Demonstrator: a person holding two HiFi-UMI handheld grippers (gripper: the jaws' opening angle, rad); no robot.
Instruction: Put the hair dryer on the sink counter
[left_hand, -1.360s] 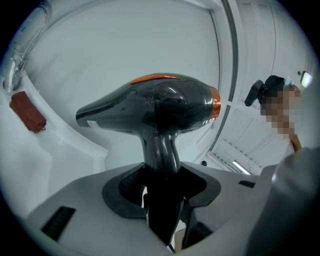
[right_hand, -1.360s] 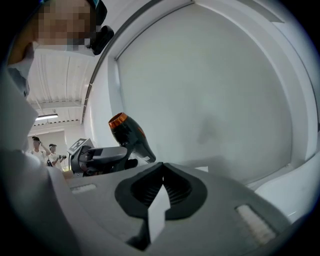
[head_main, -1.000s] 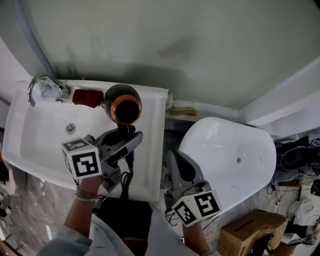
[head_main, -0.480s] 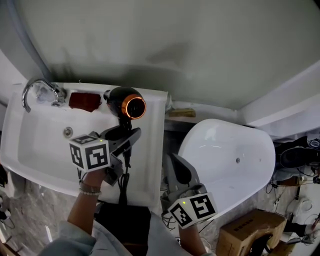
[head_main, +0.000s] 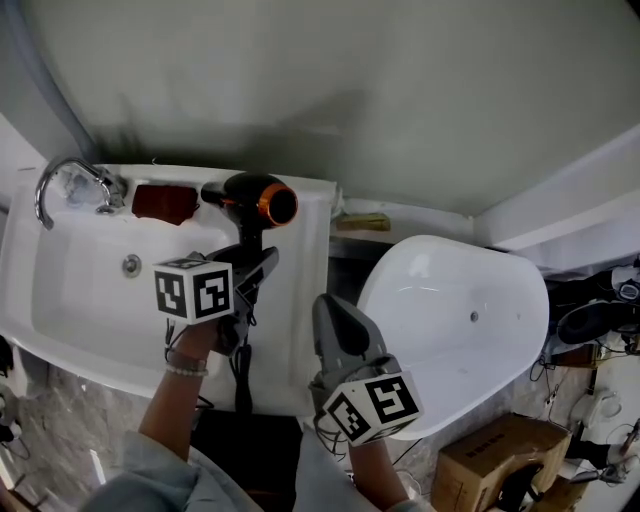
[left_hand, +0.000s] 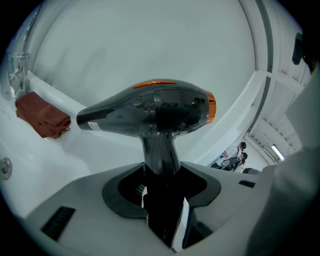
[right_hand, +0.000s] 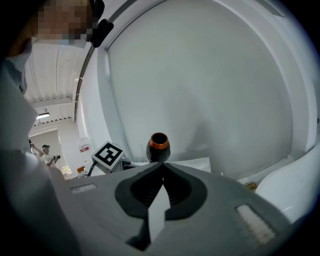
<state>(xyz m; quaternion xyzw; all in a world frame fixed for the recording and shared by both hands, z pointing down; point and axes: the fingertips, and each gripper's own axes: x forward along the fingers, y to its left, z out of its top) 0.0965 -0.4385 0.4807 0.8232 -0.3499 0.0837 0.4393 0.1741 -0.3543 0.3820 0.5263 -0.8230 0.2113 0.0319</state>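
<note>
A black hair dryer (head_main: 250, 200) with an orange ring at one end stands upright over the back right corner of the white sink table (head_main: 298, 240), its handle pointing down and its barrel lying level. The narrow nozzle faces left, towards a folded red-brown cloth (head_main: 165, 202) on the back ledge; the orange-ringed end faces right. Whether the dryer's foot touches the table cannot be told from any view.

The left gripper (head_main: 252, 265) holds it, fingers clamped on the black handle just below the barrel, as the left gripper view shows: the dryer (left_hand: 155, 110) rises straight out of the left gripper (left_hand: 160, 172), with the cloth (left_hand: 42, 116) off to the left. The dryer's black cord (head_main: 242, 370) hangs down past the front edge of the table. A marker cube (head_main: 195, 290) sits on the gripper above the person's wrist.

The right gripper (head_main: 328, 305) hangs just beside the table's right edge, between the sink and a white tub (head_main: 460, 320). Its fingers are together with nothing between them; the right gripper view looks over the right gripper (right_hand: 161, 165) at the dryer's orange-ringed opening (right_hand: 158, 145).

A chrome faucet (head_main: 65, 185) curves over the back left of the basin, near the drain (head_main: 131, 265). A cardboard box (head_main: 500, 465) stands on the floor at lower right.
</note>
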